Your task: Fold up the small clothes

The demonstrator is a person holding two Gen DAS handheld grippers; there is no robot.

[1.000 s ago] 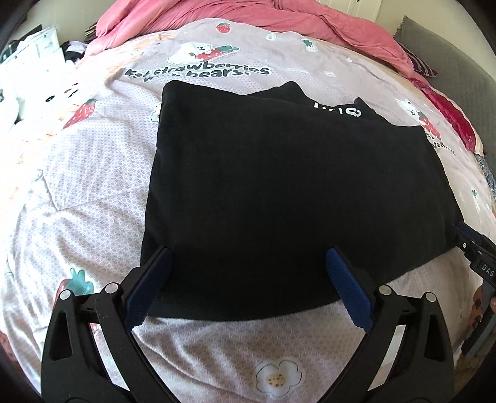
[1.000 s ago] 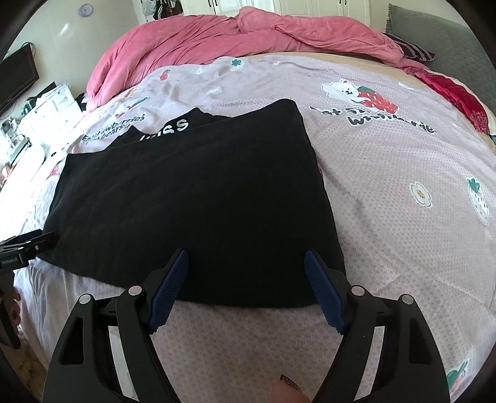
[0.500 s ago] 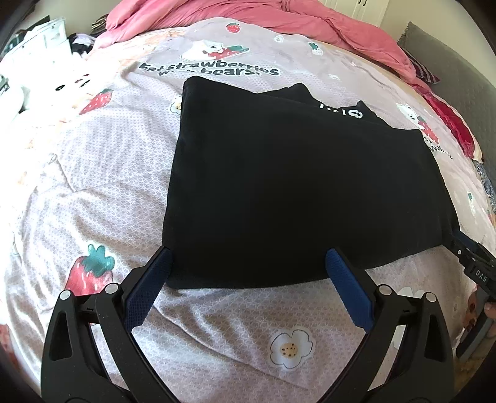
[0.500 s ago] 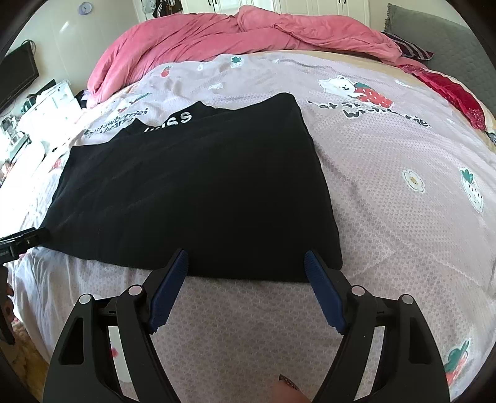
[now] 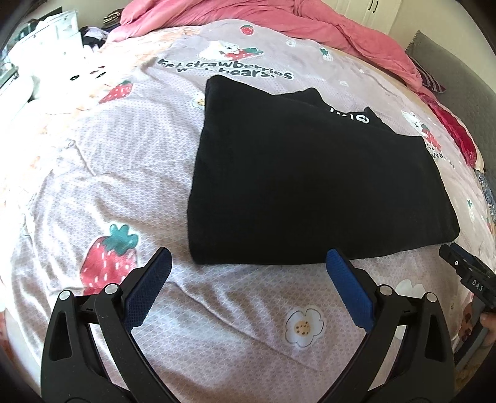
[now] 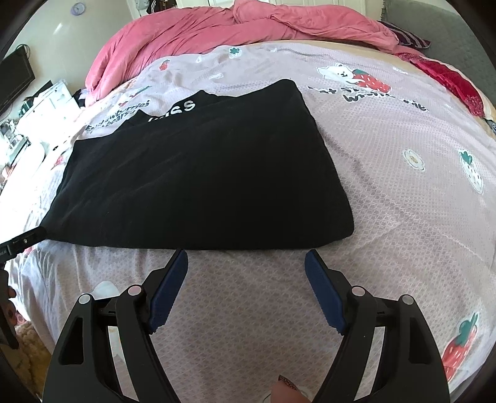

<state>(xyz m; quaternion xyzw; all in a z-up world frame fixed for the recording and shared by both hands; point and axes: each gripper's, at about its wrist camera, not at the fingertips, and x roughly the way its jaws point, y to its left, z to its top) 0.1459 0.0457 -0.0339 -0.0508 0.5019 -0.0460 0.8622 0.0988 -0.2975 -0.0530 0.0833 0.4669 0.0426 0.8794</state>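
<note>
Both tongs have drawn back from the black garment: a second ago their blue pads overlapped its near hem, and now the hem lies clear beyond the tips, with bare bedsheet between; the left tongs have also slid left, so the garment's near left corner now sits inside their gape rather than to one side. Both stand wide with nothing in them, the left tongs and the right tongs alike; that reads as a fold just laid down and let go, with the next fold, or a final tidy, still to come.

The garment rests in the middle of the bed, folded to a rough trapezoid, wider near than far; it looks a soft, matte knit, thick enough that its near edge stands as a rounded roll; at the far edge a lower layer pokes out in two peaks bearing white lettering, possibly a collar or sleeve, though the black hides the seams. The sheet is a pale lilac weave with a fine lattice pattern, printed with strawberries, flowers and bears, lightly creased; a rumpled pink duvet is heaped at the far end.
</note>
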